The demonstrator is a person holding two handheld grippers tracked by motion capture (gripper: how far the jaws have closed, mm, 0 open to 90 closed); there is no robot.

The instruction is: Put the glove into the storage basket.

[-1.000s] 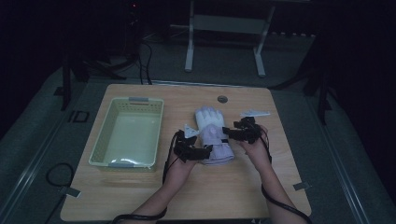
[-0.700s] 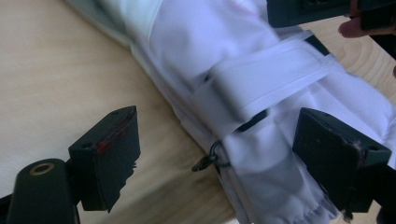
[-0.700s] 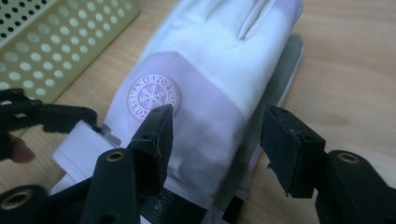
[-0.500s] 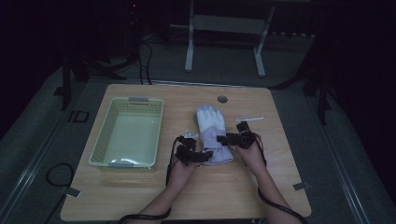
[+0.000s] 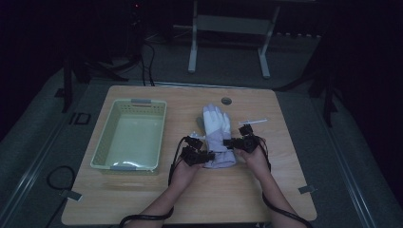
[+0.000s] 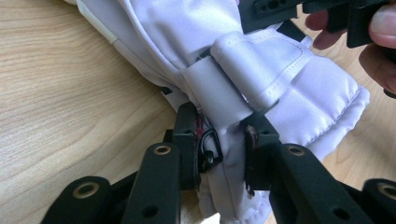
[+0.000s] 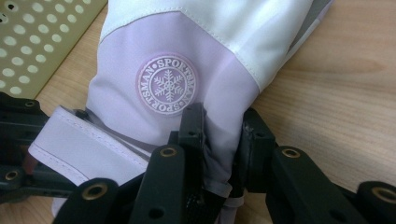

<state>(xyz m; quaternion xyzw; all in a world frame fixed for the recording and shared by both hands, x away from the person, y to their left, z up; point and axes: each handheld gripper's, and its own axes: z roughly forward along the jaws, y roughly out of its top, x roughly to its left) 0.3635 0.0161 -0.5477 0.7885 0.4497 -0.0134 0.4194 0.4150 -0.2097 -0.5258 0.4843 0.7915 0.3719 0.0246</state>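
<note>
glove (image 5: 216,133) on table | L gripper (image 6: 219,151) + R gripper (image 7: 219,135) jaws clamped on cuff | basket (image 5: 102,152) empty

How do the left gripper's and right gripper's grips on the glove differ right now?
The left gripper pinches the glove at its wrist strap, on the cuff's left side; the right gripper pinches lavender cuff fabric beside the snowflake badge, on the right side. Both are shut on the same glove.
</note>
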